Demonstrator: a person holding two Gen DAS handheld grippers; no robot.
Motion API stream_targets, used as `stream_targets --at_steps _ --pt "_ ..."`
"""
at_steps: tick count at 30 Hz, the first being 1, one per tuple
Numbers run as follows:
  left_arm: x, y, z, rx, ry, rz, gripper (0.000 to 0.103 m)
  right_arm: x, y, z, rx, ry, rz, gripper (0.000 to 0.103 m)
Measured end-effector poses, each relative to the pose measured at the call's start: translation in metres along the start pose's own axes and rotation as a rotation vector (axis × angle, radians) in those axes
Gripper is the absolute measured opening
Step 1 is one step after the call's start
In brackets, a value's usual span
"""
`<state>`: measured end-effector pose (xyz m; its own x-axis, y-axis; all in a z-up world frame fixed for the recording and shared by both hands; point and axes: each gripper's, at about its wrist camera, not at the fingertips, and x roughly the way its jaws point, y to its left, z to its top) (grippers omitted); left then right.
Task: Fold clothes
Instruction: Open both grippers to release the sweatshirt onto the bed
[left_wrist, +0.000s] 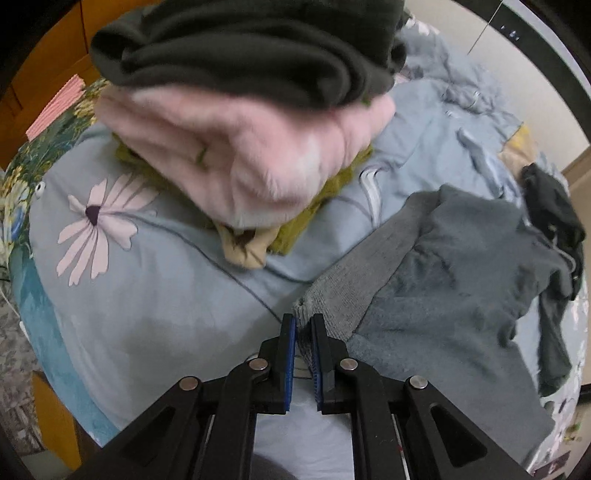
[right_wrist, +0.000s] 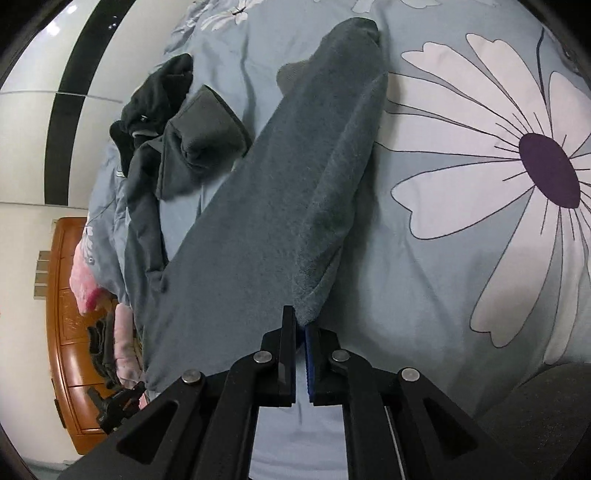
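Your grey-blue garment (right_wrist: 258, 206) lay stretched on the bedspread (right_wrist: 461, 277), its long axis running away from your right gripper (right_wrist: 301, 325) toward the far end of the bed, slanting slightly rightward in that view. Its right edge was folded over into a thick rolled ridge that tapered to a rounded tip at the far end. The cloth looked like fleece: fuzzy, matte, slate-coloured.

Your right gripper had its blue-padded jaws nearly closed, pinching the near corner of that rolled edge. Your left gripper (left_wrist: 303, 321) was likewise almost closed, clamped on the ribbed cuff (left_wrist: 343, 291) of the same garment (left_wrist: 443, 288); the ribbing was a lighter grey knit, coarser than the fleece body, which spread rightward and away across the bed in the left view.

The bedspread (left_wrist: 147, 302) was smooth pale blue cotton printed with large pale-petalled daisies with dark centres. A stack of folded clothes (left_wrist: 240, 110) sat beyond your left gripper: dark charcoal on top, fluffy pink beneath, mustard knit under that. A crumpled dark garment (right_wrist: 155, 103) lay past the fleece.
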<state>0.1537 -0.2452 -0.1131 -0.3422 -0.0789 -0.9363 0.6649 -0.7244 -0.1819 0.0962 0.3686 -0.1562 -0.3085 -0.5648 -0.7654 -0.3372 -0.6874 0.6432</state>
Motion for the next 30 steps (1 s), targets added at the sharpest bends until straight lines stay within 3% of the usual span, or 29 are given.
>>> stream_targets --at_steps 5,7,8,10,12,13,17,18,19,20,22,24,27,30 --pt "0.002 -0.007 -0.001 -0.009 0.006 0.043 0.016 -0.029 -0.005 0.006 -0.015 -0.068 -0.010 0.020" --pt "-0.006 -0.007 -0.001 -0.010 -0.012 0.076 0.023 -0.038 -0.011 0.016 0.005 -0.118 -0.022 0.037" --pt "-0.011 -0.007 -0.002 -0.010 -0.025 0.088 0.024 -0.043 -0.015 0.021 0.014 -0.143 -0.029 0.040" --pt "-0.025 -0.015 -0.005 0.018 -0.051 0.042 0.027 -0.043 -0.024 0.035 0.047 -0.170 -0.054 0.040" --pt "-0.035 -0.029 -0.012 0.059 -0.066 0.004 0.040 -0.035 -0.034 0.048 0.086 -0.182 -0.071 0.040" --pt "-0.041 -0.037 -0.017 0.082 -0.074 -0.020 0.045 -0.030 -0.039 0.054 0.111 -0.182 -0.068 0.040" --pt "-0.053 -0.063 -0.032 0.135 -0.080 -0.094 0.050 -0.015 -0.041 0.064 0.196 -0.213 -0.028 0.039" --pt "-0.054 -0.070 -0.037 0.149 -0.070 -0.111 0.051 -0.015 -0.039 0.065 0.207 -0.229 -0.020 0.031" --pt "-0.055 -0.074 -0.039 0.160 -0.065 -0.116 0.051 -0.014 -0.038 0.066 0.218 -0.244 -0.012 0.010" --pt "-0.056 -0.077 -0.041 0.171 -0.060 -0.120 0.051 -0.015 -0.030 0.067 0.208 -0.260 -0.003 0.006" --pt "-0.059 -0.083 -0.044 0.187 -0.059 -0.126 0.051 -0.016 -0.002 0.066 0.122 -0.284 0.002 0.004" --pt "-0.062 -0.086 -0.046 0.193 -0.057 -0.131 0.051 -0.014 0.042 0.060 -0.052 -0.294 -0.025 0.004" --pt "-0.062 -0.090 -0.049 0.197 -0.046 -0.142 0.051 0.015 0.110 0.030 -0.365 -0.203 -0.083 0.004" --pt "-0.062 -0.092 -0.055 0.210 -0.035 -0.147 0.051 0.058 0.139 -0.003 -0.517 -0.089 -0.137 0.004"
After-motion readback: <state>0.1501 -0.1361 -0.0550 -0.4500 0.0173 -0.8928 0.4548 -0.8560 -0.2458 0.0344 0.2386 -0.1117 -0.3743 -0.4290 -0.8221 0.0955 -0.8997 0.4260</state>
